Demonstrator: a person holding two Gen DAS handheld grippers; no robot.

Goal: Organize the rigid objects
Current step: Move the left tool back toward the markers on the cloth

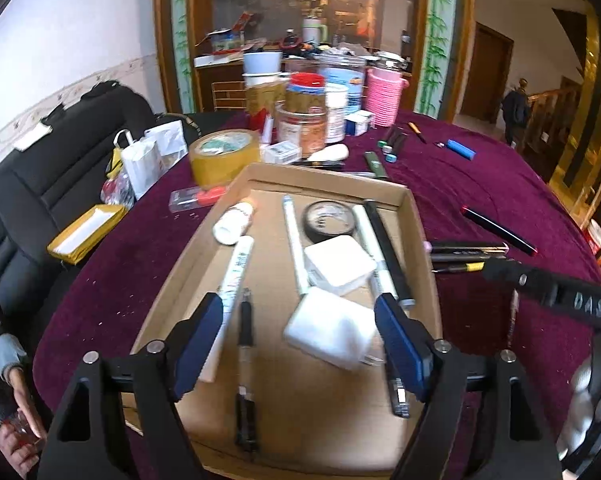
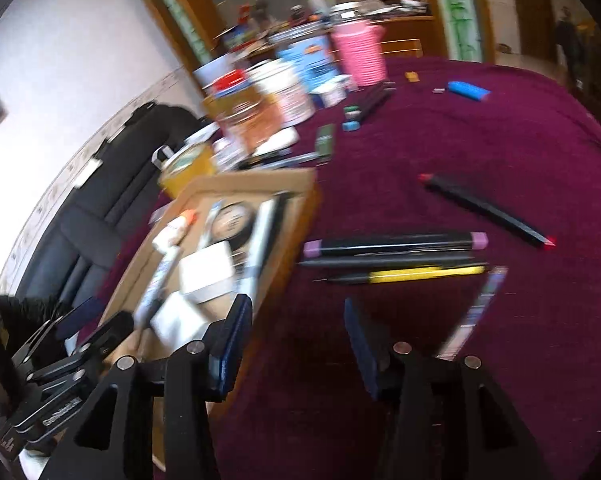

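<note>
A shallow cardboard tray [image 1: 410,216] lies on the purple tablecloth and holds white markers, a black tape roll [image 1: 328,220], a white square box [image 1: 340,264], a white charger [image 1: 332,332] and a black pen [image 1: 244,320]. My left gripper [image 1: 300,312] hangs open above the tray's near half, its pads clear of the charger and pen below. My right gripper [image 2: 296,312] is open with nothing in it, over the cloth beside the tray's [image 2: 300,200] right wall. Ahead of it lie a pink-ended black marker [image 2: 396,244], a yellow pen [image 2: 420,274] and a red-tipped black pen [image 2: 488,210].
Jars, tins and a pink basket [image 1: 384,96] crowd the table's far side, with a yellow tape roll [image 1: 224,156] behind the tray. A blue lighter [image 2: 468,90] and more markers lie further out. A black sofa [image 1: 40,184] stands left; a person's hand [image 1: 20,432] is at the lower left.
</note>
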